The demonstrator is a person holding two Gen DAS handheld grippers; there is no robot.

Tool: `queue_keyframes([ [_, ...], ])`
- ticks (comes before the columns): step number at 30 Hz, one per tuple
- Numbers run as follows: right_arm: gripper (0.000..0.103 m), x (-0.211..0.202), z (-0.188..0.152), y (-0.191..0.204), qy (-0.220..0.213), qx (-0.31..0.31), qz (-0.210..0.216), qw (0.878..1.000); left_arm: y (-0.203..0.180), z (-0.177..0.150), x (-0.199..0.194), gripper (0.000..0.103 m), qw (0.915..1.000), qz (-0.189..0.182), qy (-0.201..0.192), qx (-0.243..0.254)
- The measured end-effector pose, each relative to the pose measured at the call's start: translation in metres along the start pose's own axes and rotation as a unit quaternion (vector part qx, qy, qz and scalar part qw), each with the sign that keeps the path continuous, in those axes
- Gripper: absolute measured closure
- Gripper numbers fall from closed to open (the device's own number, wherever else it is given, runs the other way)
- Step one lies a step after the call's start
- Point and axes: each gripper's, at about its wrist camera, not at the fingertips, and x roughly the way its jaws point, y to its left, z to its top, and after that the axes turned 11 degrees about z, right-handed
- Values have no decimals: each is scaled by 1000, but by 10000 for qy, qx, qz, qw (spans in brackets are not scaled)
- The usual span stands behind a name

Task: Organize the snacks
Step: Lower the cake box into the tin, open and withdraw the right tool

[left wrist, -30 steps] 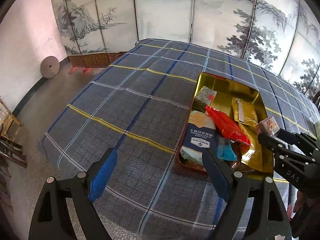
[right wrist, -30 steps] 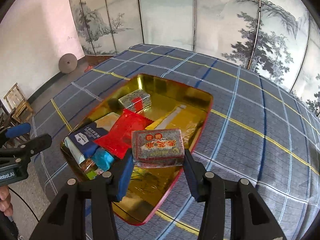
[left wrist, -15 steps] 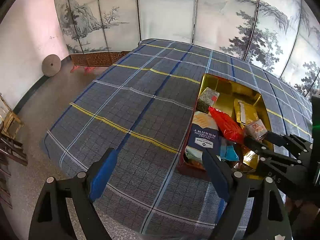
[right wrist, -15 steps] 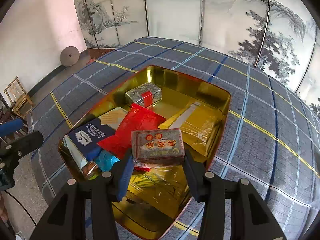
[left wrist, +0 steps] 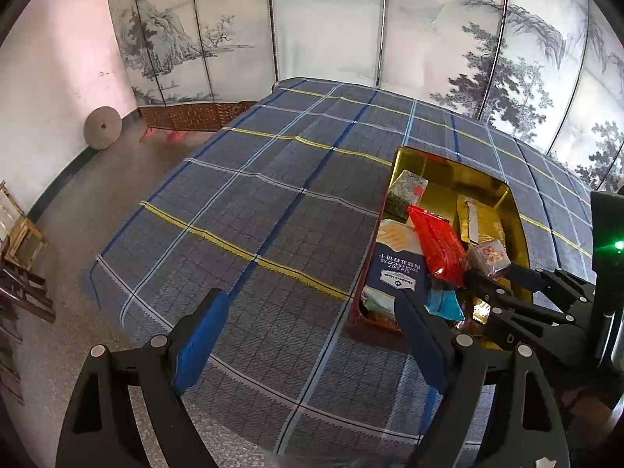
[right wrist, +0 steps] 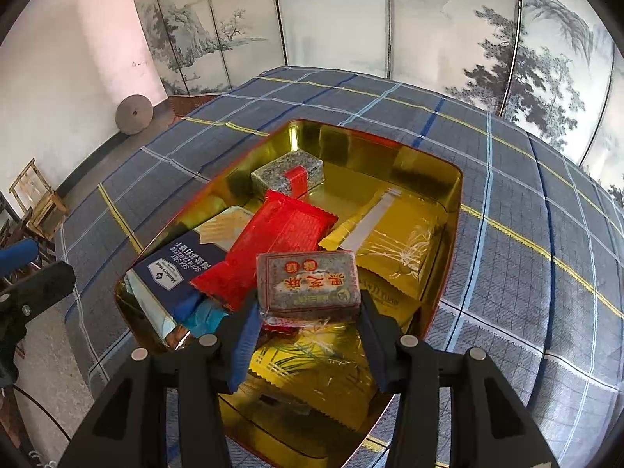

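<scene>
A gold tin tray (right wrist: 454, 210) (left wrist: 518, 210) sits on the plaid tablecloth and holds several snacks: a red packet (right wrist: 280, 238) (left wrist: 436, 240), a navy cracker box (right wrist: 175, 269) (left wrist: 397, 269), a grey block with a red band (right wrist: 288, 169) (left wrist: 405, 193) and gold packets (right wrist: 405, 249). My right gripper (right wrist: 308, 329) is shut on a grey wrapped snack block (right wrist: 308, 280) (left wrist: 487, 257), held low over the tray's near part. My left gripper (left wrist: 308, 335) hangs open over bare cloth left of the tray, with nothing between its fingers.
The plaid tablecloth (left wrist: 253, 202) stretches wide to the left of the tray. A painted folding screen (left wrist: 331, 27) stands behind the table. A round stone disc (left wrist: 103, 128) leans on the wall, and wooden chairs (left wrist: 19, 241) stand at the left.
My right gripper has carried the grey snack block forward and down, from the tray's near rim to over its contents. The left gripper has stayed still and open.
</scene>
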Motion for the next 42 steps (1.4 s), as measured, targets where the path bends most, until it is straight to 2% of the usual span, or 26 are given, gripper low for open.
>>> queue_keyframes([
  [9,51,-6,-2,-2,-30,98,-75,9999,-1,-2,-2,18,10000,19,24,31],
  [18,36,-25,-3,1,-185,114,-95,9997,-5,-3,-4,18,10000,39,38,77],
  [23,24,-37,-6,1,-242,170,-388,9988,-11,-4,-5,17,9999,62,37,118],
  [32,24,-52,-16,-7,-235,351,-704,9966,-28,-5,-8,17,9997,16,26,248],
  [42,24,-58,-25,-15,-192,443,-801,9956,-37,-6,-10,17,9995,-13,21,313],
])
